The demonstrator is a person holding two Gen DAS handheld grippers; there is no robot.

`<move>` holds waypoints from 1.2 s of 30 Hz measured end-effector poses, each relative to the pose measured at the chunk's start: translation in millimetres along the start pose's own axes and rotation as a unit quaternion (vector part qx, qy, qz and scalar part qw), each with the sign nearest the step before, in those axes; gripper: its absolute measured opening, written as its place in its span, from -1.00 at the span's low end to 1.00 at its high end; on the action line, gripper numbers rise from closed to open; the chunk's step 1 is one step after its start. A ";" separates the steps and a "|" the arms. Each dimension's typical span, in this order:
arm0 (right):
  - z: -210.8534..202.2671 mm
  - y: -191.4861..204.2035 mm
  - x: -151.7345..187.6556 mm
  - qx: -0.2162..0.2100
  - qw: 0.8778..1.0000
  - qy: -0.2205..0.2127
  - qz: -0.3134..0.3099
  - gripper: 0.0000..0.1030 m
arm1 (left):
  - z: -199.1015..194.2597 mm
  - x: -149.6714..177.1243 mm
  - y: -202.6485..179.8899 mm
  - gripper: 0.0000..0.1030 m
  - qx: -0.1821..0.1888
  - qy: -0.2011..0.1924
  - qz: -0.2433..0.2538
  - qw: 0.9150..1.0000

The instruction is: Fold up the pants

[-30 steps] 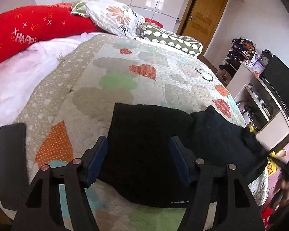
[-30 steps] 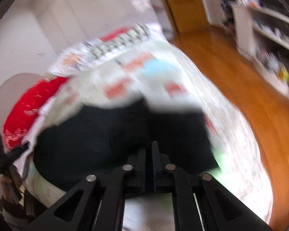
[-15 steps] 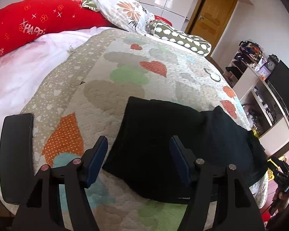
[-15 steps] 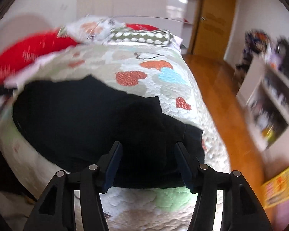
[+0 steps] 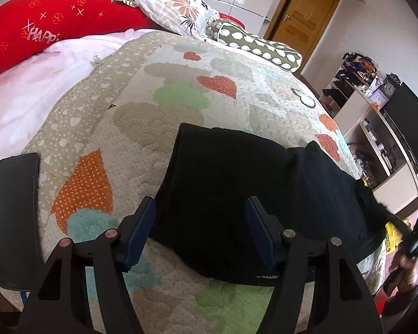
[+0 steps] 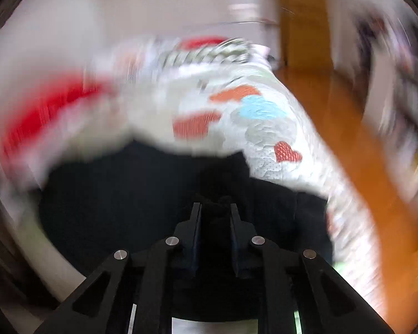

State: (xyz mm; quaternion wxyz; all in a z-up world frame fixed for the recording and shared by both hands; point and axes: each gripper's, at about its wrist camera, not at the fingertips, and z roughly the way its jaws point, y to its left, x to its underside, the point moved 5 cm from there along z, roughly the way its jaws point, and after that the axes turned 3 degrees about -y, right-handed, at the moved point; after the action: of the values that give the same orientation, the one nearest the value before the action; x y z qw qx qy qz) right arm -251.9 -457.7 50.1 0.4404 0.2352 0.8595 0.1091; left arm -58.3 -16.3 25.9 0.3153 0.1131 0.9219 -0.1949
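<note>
Right wrist view motion-blurred, pants (image 6: 131, 194) smeared (tongs' (image 6: 215, 217) grip unclear), bedding indistinct

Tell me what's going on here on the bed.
A person with a gripper in each hand is folding black pants on a heart-patterned quilt. The left gripper hangs open over the pants' near edge, holding nothing. The right gripper has a bunch of the black fabric between its fingers; that view is blurred.

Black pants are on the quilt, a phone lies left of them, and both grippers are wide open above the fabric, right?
Not both. The left gripper is wide open over the pants, but the right wrist view shows the right gripper nearly closed on a bunch of fabric. The phone and quilt are as stated.
</note>
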 end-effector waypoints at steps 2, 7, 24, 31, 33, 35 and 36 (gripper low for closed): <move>-15.6 -30.9 -0.9 0.009 0.997 -0.021 0.076 -0.69 | -0.6 -0.6 2.0 0.28 0.001 -0.002 -0.004 1.000; -30.2 -87.1 21.0 0.120 0.981 -0.010 0.151 -0.55 | 1.1 -1.4 3.6 0.28 0.002 -0.002 -0.009 1.000; 10.2 126.8 93.4 -0.076 0.965 0.087 -0.235 -0.07 | -23.5 19.4 -15.2 0.45 0.033 0.002 -0.001 0.999; 35.2 162.4 130.0 -0.057 0.935 0.087 -0.340 -0.10 | -10.0 7.6 12.3 0.60 0.042 0.005 -0.060 0.997; 37.2 163.3 131.8 -0.054 0.933 0.082 -0.346 -0.11 | -2.3 6.4 9.0 0.60 0.040 0.011 -0.052 0.998; 43.4 166.1 129.9 -0.051 0.933 0.082 -0.346 -0.17 | 6.8 7.5 3.2 0.60 0.047 0.020 -0.041 0.998; 45.6 166.6 129.5 -0.052 0.933 0.083 -0.346 -0.23 | 12.8 7.9 0.7 0.60 0.048 0.026 -0.038 0.998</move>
State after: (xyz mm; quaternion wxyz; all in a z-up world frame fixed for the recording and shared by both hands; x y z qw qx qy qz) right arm -228.6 -249.6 -2.4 0.3894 -0.1101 0.9144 0.0141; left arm -57.3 -20.5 11.4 0.2775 0.0976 0.9232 -0.2475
